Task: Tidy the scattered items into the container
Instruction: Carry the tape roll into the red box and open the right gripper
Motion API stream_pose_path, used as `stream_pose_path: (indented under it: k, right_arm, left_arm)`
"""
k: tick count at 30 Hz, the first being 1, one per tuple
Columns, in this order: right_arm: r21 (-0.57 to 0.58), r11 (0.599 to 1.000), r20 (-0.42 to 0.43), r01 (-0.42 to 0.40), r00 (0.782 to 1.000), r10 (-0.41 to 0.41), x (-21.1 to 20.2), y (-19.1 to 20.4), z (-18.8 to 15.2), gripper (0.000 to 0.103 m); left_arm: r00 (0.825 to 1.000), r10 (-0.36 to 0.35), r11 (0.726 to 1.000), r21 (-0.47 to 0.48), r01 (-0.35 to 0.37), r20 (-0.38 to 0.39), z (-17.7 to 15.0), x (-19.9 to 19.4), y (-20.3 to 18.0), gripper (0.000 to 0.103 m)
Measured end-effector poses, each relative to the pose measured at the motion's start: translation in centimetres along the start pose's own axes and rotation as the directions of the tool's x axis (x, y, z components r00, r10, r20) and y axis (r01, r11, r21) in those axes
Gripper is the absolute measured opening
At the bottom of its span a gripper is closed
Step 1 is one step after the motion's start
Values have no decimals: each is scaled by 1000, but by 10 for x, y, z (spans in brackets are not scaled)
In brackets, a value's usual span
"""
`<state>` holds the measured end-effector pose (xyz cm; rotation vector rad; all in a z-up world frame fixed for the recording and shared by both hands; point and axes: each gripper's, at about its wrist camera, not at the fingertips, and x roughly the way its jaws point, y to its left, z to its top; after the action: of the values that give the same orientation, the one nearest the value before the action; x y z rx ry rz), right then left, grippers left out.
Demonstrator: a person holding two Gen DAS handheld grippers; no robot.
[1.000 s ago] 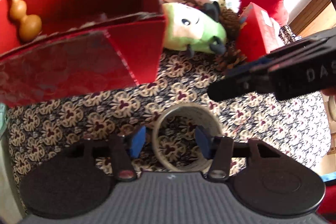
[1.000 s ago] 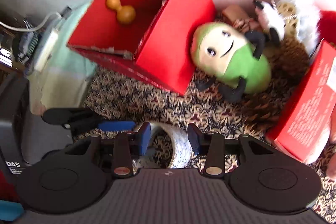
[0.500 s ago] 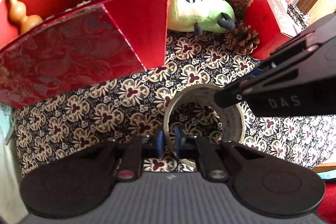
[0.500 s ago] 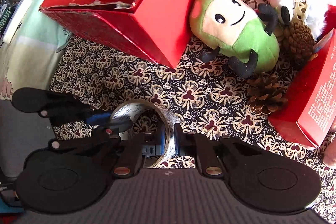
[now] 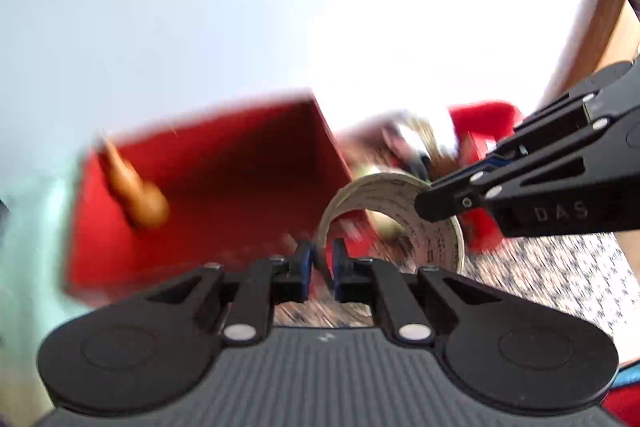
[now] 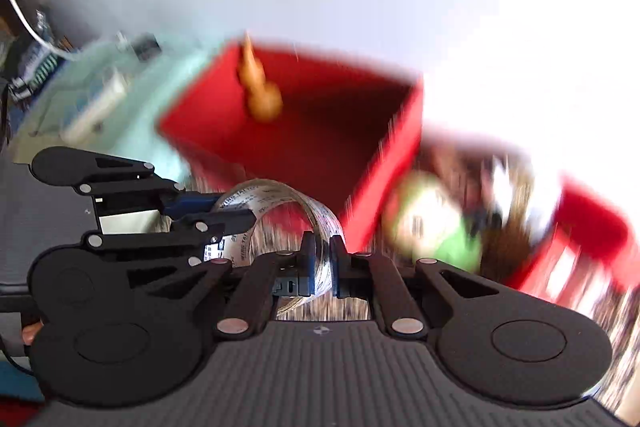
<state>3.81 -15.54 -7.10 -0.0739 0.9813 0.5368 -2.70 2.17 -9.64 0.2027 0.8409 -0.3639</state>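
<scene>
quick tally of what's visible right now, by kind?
Grippers: 2, left gripper and right gripper, both clamped on the tape
Tape roll: 1
Open red box: 1
Gourd inside it: 1
Green plush: 1
Closed red box: 1
Total: 7; the rest is too blurred

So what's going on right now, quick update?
Left gripper and right gripper both shut on the tape roll. Roll near the red box; gourd inside. Nothing seen blocking; frames blurred.

L+R wrist cams | low, close, fwd | both see red box (image 5: pixel 224 187) (image 6: pixel 320 131)
</scene>
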Motion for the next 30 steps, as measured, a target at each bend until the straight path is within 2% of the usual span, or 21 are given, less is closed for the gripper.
stream_pose_path:
  k: [2, 4, 7, 11, 17, 21, 24, 27, 30]
  right_arm:
    - [-49, 999, 62, 9, 998, -6, -5, 9, 24, 7]
    - [-81, 997, 93, 9, 996, -2, 8, 15, 46, 7]
    - [-70, 997, 67, -12, 998, 17, 50, 18, 76, 7]
    - [-26, 999, -32, -41, 999, 40, 121, 13, 105, 7]
    - [49, 996, -194, -70, 978, 78, 208, 15, 120, 7]
    - [84, 992, -254, -93, 961, 111, 241, 16, 118, 7]
    - [90, 991, -280, -100, 952, 122, 256, 18, 120, 7]
    - [103, 989, -294, -107, 946, 133, 268, 20, 122, 7]
    - [122, 986, -287, -111, 947, 142, 269, 19, 125, 7]
  left_arm:
    - [998, 53, 998, 27, -54, 46, 18, -6, 15, 5]
    - [993, 98, 994, 37, -100, 61, 33, -1, 35, 5]
    - [991, 133, 991, 3, -133, 8, 48, 26, 71, 3]
    - [979, 152, 987, -34, -158, -135, 49, 84, 114, 2]
    - [935, 131, 983, -82, -166, -328, 25, 154, 157, 2]
    - [898, 173, 976, -49, -210, -405, 15, 183, 165, 2]
    - [876, 189, 973, -37, -228, -444, 11, 197, 170, 2]
    - [861, 187, 970, -49, -238, -473, 9, 206, 177, 7]
    - [862, 192, 969, -50, -243, -469, 10, 207, 178, 32]
